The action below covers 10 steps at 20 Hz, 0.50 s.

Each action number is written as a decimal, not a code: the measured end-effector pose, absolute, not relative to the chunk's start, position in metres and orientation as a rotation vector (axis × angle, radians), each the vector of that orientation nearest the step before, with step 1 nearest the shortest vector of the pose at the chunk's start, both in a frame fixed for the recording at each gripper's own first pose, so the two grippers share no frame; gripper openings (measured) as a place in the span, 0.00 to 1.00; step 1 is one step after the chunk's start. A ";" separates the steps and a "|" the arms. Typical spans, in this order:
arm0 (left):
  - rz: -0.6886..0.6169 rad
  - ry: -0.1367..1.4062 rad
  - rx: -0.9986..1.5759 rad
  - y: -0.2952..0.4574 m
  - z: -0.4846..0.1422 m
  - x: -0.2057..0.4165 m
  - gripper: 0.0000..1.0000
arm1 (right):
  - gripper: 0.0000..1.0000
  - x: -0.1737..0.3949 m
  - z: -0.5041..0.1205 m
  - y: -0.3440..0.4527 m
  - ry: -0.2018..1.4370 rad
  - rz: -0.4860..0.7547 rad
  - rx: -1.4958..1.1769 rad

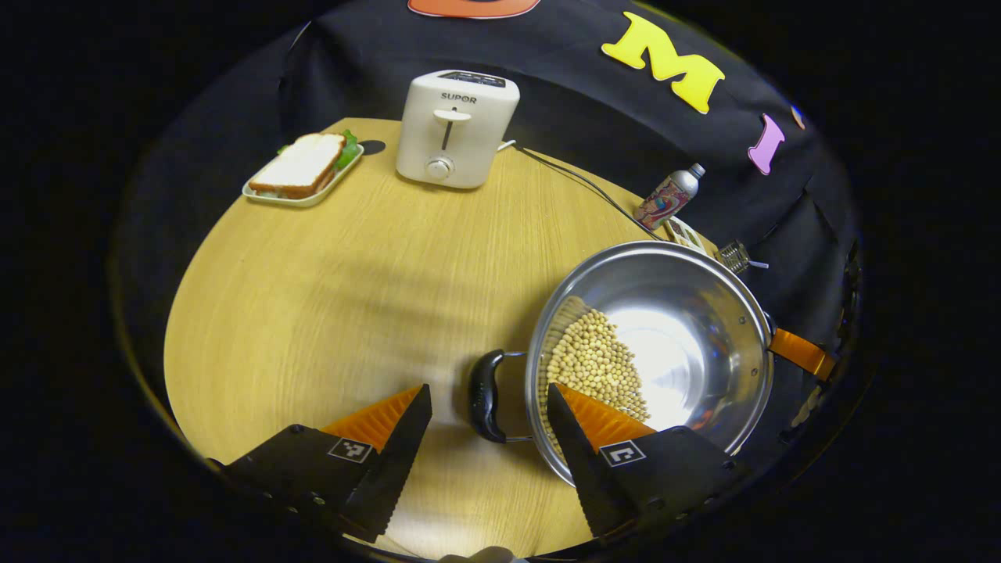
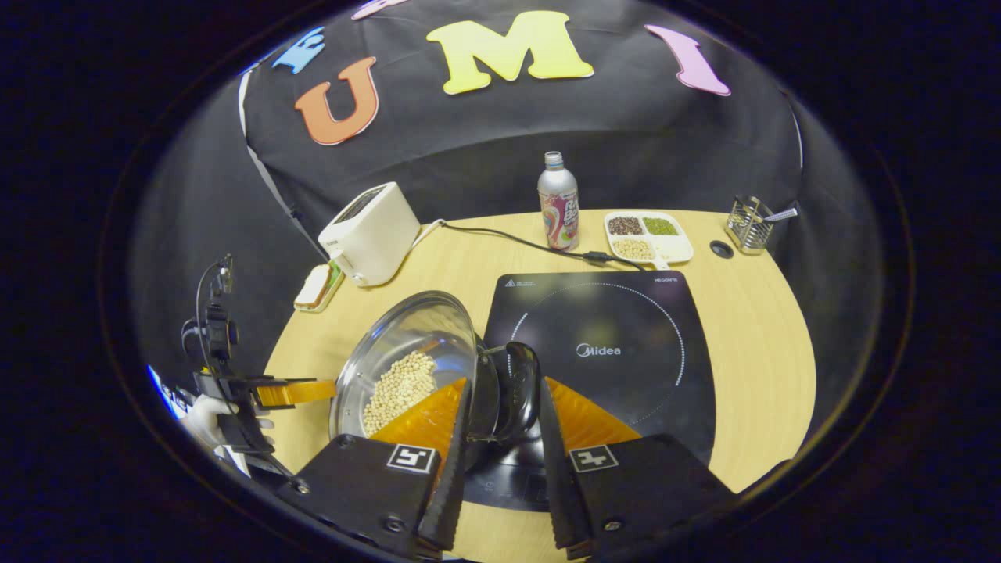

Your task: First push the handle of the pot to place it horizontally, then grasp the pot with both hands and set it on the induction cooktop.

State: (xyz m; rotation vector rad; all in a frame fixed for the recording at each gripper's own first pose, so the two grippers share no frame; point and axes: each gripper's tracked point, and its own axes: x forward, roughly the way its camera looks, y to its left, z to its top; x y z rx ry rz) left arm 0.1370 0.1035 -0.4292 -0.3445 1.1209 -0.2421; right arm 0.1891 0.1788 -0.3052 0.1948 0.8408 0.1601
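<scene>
Right hand-held gripper (image 2: 500, 407), lower centre of its view: fingers set either side of the pot's near handle (image 2: 518, 389); full clamp cannot be told. Left hand-held gripper (image 1: 489, 407): fingers apart, straddling the other handle (image 1: 486, 395), not touching. Pot (image 1: 665, 344) of beans tilts beside the induction cooktop (image 2: 618, 344) on the surface (image 1: 352, 266). Step judged: two-handed grasp. Next: left closes, then lift level.

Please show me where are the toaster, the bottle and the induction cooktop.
toaster (image 1: 455, 129): left gripper view, on its front face.
bottle (image 2: 558, 205): right gripper view, on its labelled body.
induction cooktop (image 2: 626, 320): right gripper view, on its bare glass top.
</scene>
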 end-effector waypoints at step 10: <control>-0.286 1.252 -0.294 0.082 -0.462 0.136 0.93 | 0.49 0.191 -0.306 0.180 0.850 0.173 0.200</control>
